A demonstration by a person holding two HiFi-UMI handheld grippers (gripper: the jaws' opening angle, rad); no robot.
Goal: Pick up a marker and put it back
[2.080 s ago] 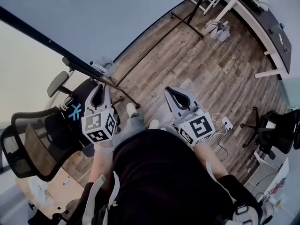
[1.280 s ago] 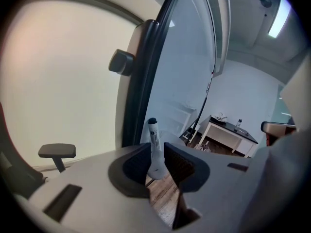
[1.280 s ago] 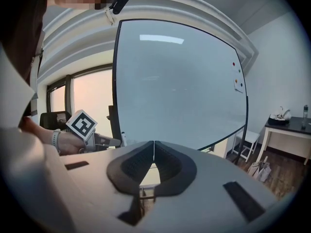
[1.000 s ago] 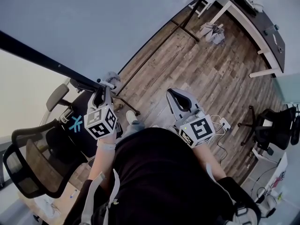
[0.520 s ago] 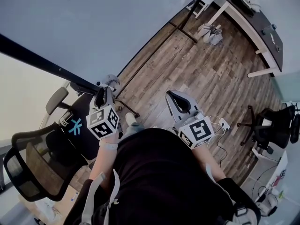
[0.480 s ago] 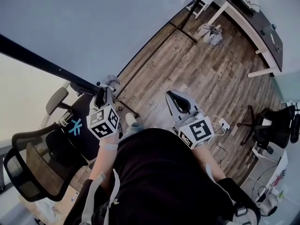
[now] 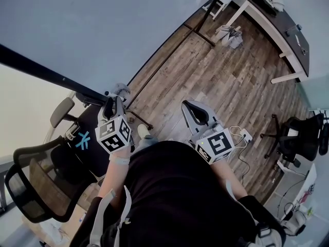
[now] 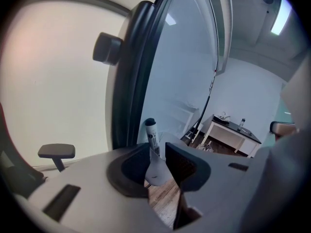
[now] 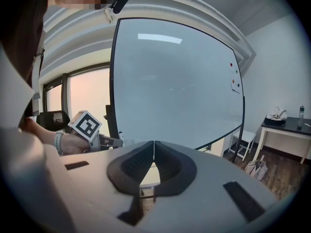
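Two hand-held grippers reach out in front of a person in a dark top (image 7: 175,199), seen from above.

Left gripper (image 7: 113,103): a white marker (image 8: 154,152) stands upright between its jaws, dark cap on top. The jaws sit fairly narrow and have just been opening a little. The marker fills the gap and both pads look to be against it, so it reads as gripped. The left cube (image 7: 114,134) sits just behind the jaws, over the hand.

Right gripper (image 9: 153,152): its jaws are closed, tips meeting, with nothing between them. It is held well apart from the left one, on the person's right, above the floor (image 7: 221,71) of wood planks.

The left gripper and marker are at the lower left corner of a large whiteboard (image 9: 175,81), close beside its dark frame (image 8: 136,72). The right gripper view shows this gripper low at the board's left edge.

A black mesh chair (image 7: 36,174) stands near the left gripper, on the person's left. A white power strip (image 7: 248,134) with a cable lies on the floor near the right gripper. A second black chair (image 7: 303,138) stands further right. A dark-topped desk (image 7: 288,30) on white legs stands well away, at the far side of the floor.
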